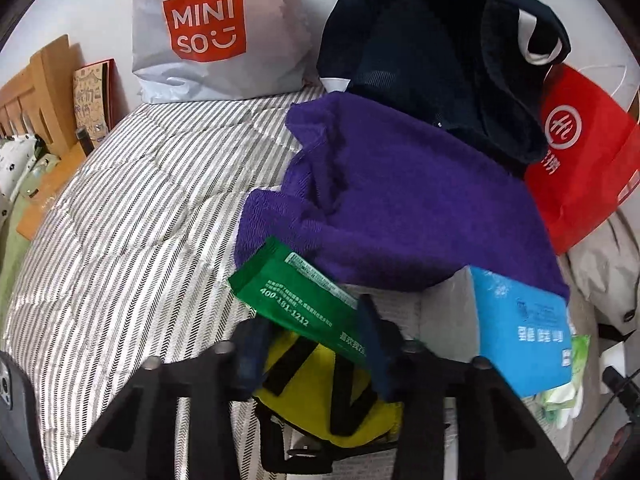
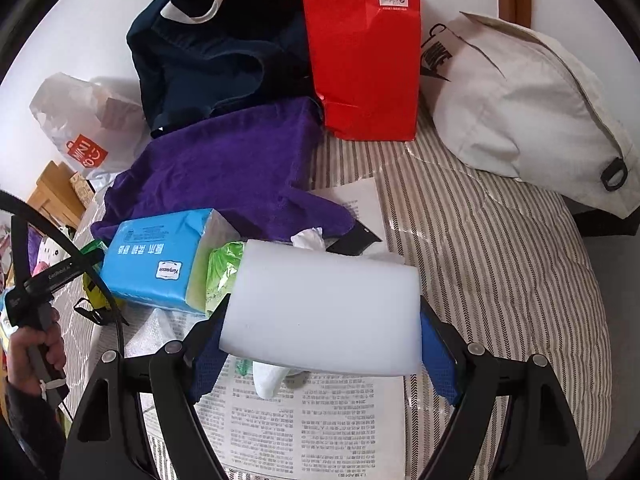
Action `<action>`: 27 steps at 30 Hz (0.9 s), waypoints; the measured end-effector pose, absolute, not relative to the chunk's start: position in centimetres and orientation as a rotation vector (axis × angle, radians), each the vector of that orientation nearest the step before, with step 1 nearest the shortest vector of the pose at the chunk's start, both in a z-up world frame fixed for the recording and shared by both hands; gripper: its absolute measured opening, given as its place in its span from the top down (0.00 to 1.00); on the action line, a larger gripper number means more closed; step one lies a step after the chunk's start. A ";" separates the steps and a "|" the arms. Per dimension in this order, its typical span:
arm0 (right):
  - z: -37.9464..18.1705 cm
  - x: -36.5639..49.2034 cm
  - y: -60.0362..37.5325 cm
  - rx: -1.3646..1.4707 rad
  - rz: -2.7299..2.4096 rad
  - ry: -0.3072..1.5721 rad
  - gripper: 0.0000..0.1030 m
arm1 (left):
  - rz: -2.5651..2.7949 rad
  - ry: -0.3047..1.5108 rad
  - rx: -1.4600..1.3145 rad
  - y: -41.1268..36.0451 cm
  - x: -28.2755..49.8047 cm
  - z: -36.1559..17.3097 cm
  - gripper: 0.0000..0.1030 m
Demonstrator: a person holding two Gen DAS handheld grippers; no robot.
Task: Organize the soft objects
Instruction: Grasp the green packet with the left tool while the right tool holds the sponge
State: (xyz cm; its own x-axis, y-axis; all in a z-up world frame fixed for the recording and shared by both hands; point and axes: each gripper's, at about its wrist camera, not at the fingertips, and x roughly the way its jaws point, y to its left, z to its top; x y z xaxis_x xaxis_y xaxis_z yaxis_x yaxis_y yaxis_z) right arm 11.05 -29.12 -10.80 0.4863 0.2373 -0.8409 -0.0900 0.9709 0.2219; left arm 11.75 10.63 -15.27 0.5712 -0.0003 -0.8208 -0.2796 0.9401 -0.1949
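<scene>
In the left wrist view my left gripper [image 1: 312,322] has its blue pads closed on the near end of a green tissue pack [image 1: 292,296], which lies tilted over a yellow item with black straps [image 1: 320,396]. Just beyond lies a crumpled purple towel [image 1: 400,200], with a blue tissue pack [image 1: 520,328] to its right. In the right wrist view my right gripper [image 2: 324,346] holds a white foam block [image 2: 324,308] crosswise between its pads, above a newspaper [image 2: 312,424]. The blue tissue pack [image 2: 160,256] and purple towel [image 2: 224,172] lie to the left there.
A striped quilt [image 1: 140,200] covers the bed. Along the wall stand a white Miniso bag [image 1: 212,32], a navy garment [image 1: 432,48] and a red bag [image 2: 364,48]. A beige bag [image 2: 520,112] lies at the right, a light green packet [image 2: 224,268] by the foam. A hand [image 2: 32,356] grips the left tool.
</scene>
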 end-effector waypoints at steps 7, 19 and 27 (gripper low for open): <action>-10.7 11.2 -29.4 0.164 0.203 1.047 0.20 | 0.149 0.912 -0.357 10.6 11.5 -14.6 0.76; -9.5 10.4 -29.0 0.177 0.228 1.028 0.20 | 0.113 0.880 -0.428 11.4 10.0 -13.0 0.90; -7.9 9.7 -27.6 0.173 0.264 0.991 0.20 | 0.065 0.844 -0.436 11.5 7.8 -10.9 0.93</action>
State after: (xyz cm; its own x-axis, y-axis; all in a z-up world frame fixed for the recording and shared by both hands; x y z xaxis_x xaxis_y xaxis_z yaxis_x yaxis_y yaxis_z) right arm 9.67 -27.60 -7.92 0.5198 0.2973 -0.8009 -0.1411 0.9545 0.2627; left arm 7.84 11.50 -10.88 0.6683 -0.1147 -0.7350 -0.2264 0.9098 -0.3478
